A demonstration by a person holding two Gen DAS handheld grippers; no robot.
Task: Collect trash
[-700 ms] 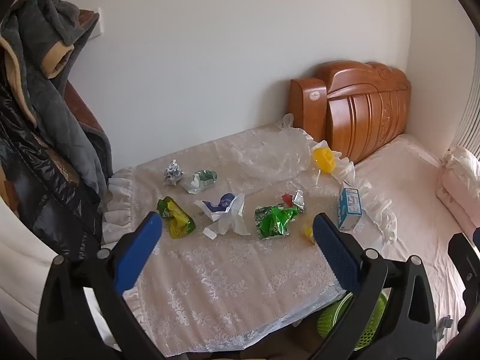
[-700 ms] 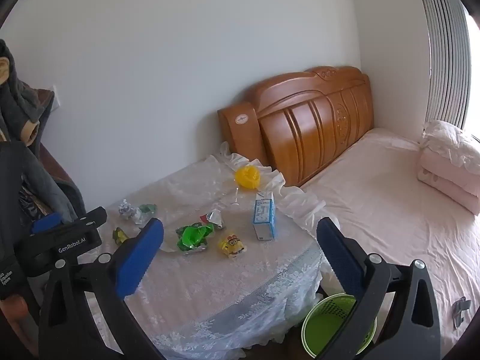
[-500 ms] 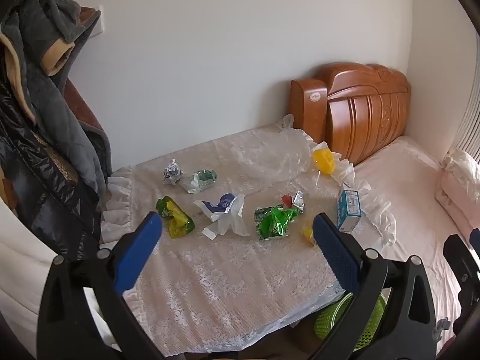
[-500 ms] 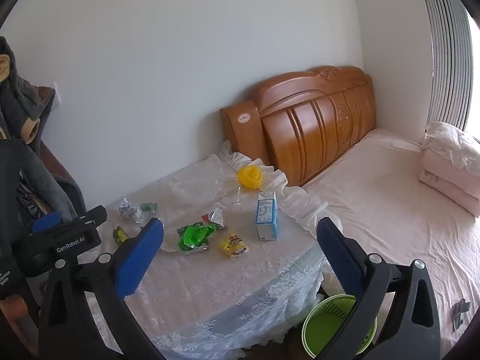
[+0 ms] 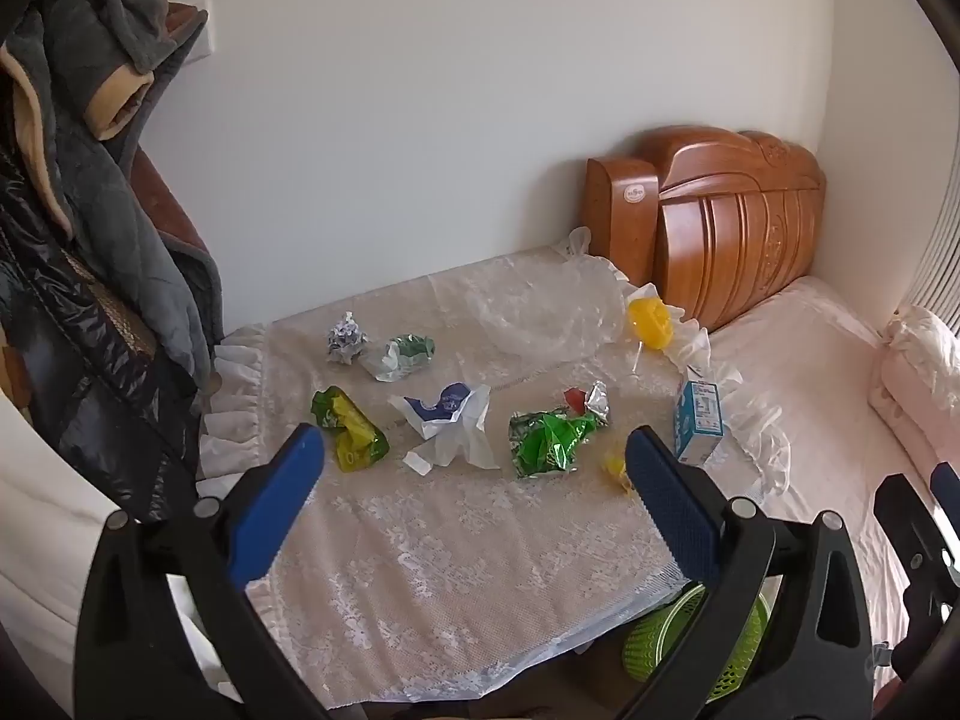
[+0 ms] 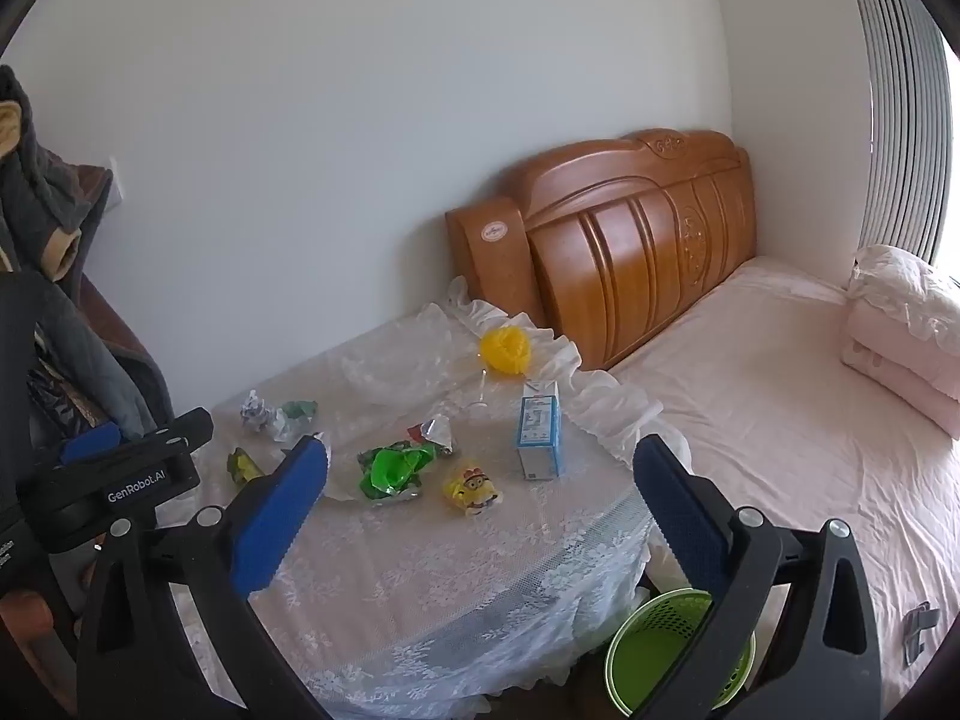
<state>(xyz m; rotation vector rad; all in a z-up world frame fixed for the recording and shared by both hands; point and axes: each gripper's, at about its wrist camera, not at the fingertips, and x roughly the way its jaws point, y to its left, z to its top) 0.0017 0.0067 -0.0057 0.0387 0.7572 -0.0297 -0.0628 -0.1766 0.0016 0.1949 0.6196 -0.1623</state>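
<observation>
Half the green basket [image 6: 654,648] hidden behind hand-held gripper [image 6: 480,483].

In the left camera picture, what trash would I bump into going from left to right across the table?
Yellow-green wrapper → white and blue paper → shiny green wrapper → blue and white carton.

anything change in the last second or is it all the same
Nothing visibly changed. Both the left gripper and right gripper stay wide open and empty above the table, and the wrappers, the milk carton and the green basket lie untouched.
</observation>
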